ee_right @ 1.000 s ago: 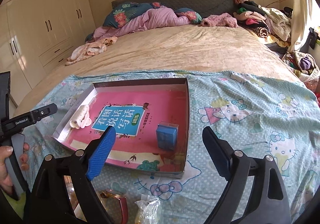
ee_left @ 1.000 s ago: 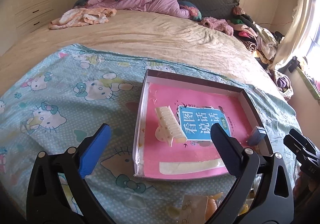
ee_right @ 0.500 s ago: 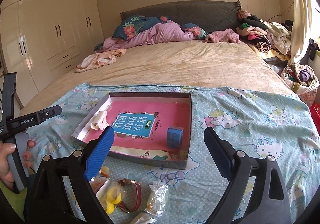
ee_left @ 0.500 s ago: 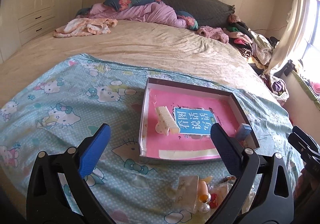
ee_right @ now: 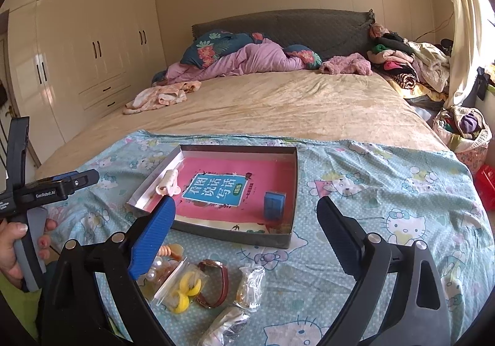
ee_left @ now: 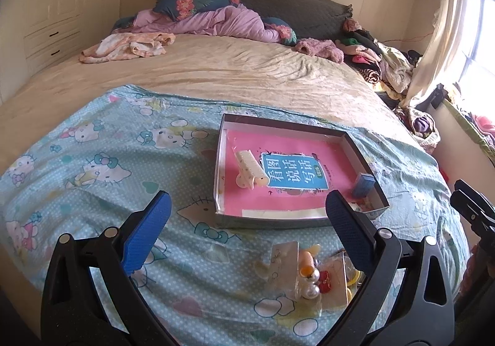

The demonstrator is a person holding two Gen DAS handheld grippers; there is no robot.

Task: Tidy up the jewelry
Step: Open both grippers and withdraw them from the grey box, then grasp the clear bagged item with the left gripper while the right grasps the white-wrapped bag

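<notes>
A shallow grey box (ee_left: pixel 220 160) (ee_right: pixel 294 172) lined with a pink book lies on the Hello Kitty sheet. In it lie a cream hair claw (ee_left: pixel 249 171) (ee_right: pixel 168 183) and a small blue box (ee_left: pixel 364 185) (ee_right: pixel 273 205). Before the box lies a pile of bagged jewelry: pearls (ee_left: pixel 309 287), yellow earrings (ee_right: pixel 184 291), a brown-strapped watch (ee_right: pixel 216 281) and clear packets (ee_right: pixel 250 284). My left gripper (ee_left: pixel 246 219) is open and empty above the sheet, short of the pile. My right gripper (ee_right: pixel 246 222) is open and empty above the pile.
The Hello Kitty sheet (ee_left: pixel 92 166) covers the near part of a beige bed (ee_right: pixel 278 104). Pillows and a purple quilt (ee_right: pixel 247 61) lie at the headboard, clothes (ee_right: pixel 408 67) at the far right. Wardrobes (ee_right: pixel 77 52) stand on the left.
Both grippers have pulled back and up from the box, so the jewelry pile in front of it has come into view. Both stay open and empty.
</notes>
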